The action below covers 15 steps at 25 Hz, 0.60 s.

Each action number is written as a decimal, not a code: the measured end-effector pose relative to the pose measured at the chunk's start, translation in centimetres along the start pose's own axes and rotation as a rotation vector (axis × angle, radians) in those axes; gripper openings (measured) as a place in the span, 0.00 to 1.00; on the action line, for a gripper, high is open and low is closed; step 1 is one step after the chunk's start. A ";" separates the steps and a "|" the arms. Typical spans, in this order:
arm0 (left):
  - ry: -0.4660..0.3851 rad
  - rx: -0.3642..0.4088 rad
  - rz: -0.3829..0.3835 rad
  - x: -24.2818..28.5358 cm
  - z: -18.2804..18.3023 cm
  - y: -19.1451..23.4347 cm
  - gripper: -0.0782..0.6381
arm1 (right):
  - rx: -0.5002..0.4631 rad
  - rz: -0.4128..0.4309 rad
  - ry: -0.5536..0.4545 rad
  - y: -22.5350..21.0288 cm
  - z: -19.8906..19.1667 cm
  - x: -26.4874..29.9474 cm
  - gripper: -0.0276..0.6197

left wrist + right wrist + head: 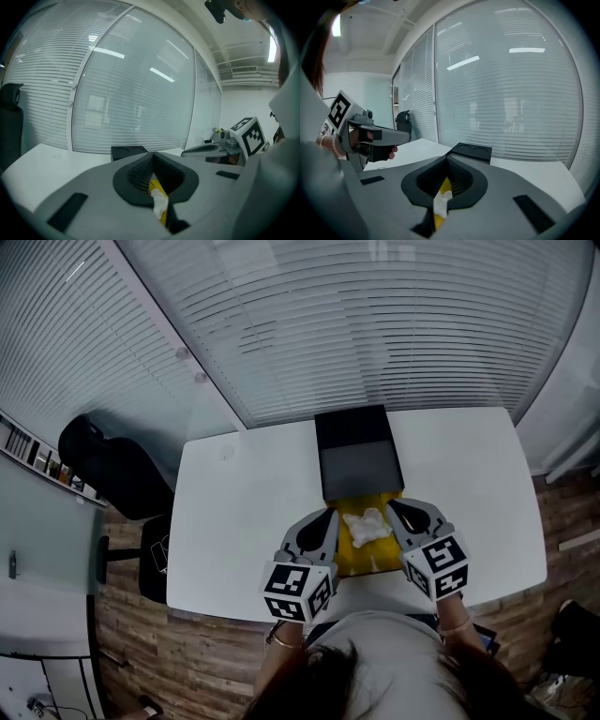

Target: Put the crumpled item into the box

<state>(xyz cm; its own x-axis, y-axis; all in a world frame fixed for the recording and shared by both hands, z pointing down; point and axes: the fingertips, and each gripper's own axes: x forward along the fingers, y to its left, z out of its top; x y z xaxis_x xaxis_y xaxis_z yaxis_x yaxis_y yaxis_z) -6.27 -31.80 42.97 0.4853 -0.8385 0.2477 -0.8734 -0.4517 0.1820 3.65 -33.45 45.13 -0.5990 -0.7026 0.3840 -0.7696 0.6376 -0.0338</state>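
Left tongs [327, 515], right tongs [393, 505], both closed.

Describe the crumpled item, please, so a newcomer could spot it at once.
On the white table, find the black box at the far edge. Right before it lies a yellow surface; on it sits the crumpled item, the only white, wrinkled wad there.

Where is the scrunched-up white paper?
In the head view, the white paper lies on the yellow sheet toward the near edge of the table, between the left gripper and the right gripper, just short of the black box.
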 end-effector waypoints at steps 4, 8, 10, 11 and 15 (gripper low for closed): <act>-0.001 0.011 -0.009 0.2 0.2 -0.2 0.13 | -0.002 -0.027 -0.018 -0.4 0.6 -0.6 0.08; -0.001 0.015 -0.015 0.2 0.3 -0.4 0.13 | 0.000 -0.042 -0.038 -0.6 0.9 -1.2 0.08; 0.000 0.015 -0.018 0.1 0.4 -0.5 0.13 | 0.003 -0.048 -0.048 -0.7 1.0 -1.4 0.08; 0.000 0.015 -0.020 0.1 0.4 -0.5 0.13 | 0.005 -0.051 -0.051 -0.7 1.0 -1.6 0.08; 0.003 0.014 -0.023 0.1 0.4 -0.7 0.13 | 0.011 -0.065 -0.055 -0.9 1.0 -2.0 0.08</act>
<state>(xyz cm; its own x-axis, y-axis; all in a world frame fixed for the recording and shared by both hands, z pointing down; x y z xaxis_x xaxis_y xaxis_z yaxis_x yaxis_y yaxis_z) -5.62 -31.67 42.48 0.5056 -0.8268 0.2463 -0.8623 -0.4754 0.1743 5.30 -32.96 43.46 -0.5586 -0.7592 0.3341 -0.8096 0.5867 -0.0204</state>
